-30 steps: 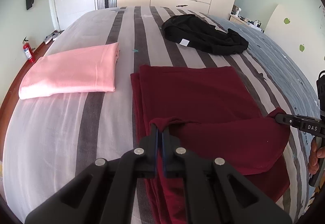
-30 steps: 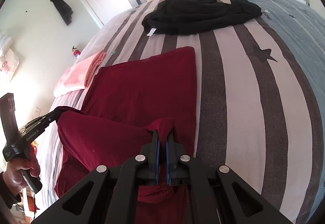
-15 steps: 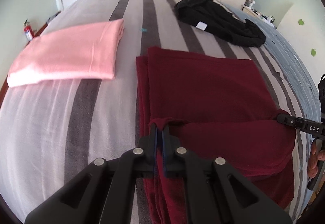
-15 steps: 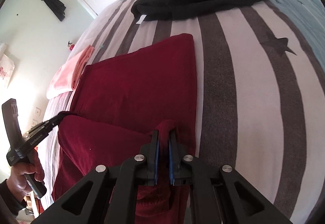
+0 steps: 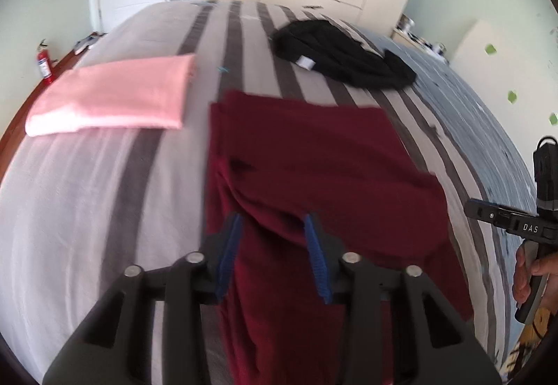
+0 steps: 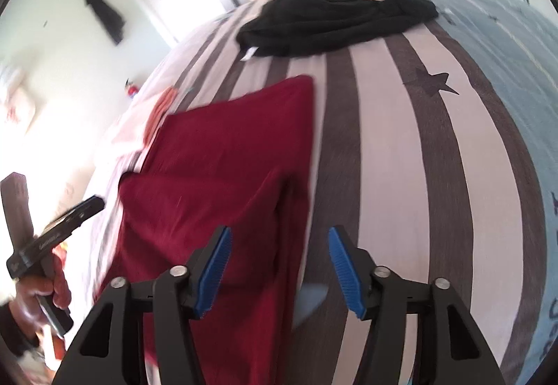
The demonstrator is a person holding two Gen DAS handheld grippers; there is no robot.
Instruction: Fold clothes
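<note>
Dark red soft cloth [image 5: 314, 155] lies half-folded on the striped bed [image 5: 104, 193]; left gripper [image 5: 273, 245] and right gripper [image 6: 279, 259], jaws opening, pinch nothing, so the loose flap may slump crooked.

We see a bed [image 5: 104, 182] covered in grey-and-white stripes, its right side blue-grey. 3 garments lie on it: a folded pink one [image 5: 115, 95] at left, a dark red one [image 5: 314, 155] partly folded in the middle, and a crumpled black one [image 5: 345, 53] farther back.
</note>
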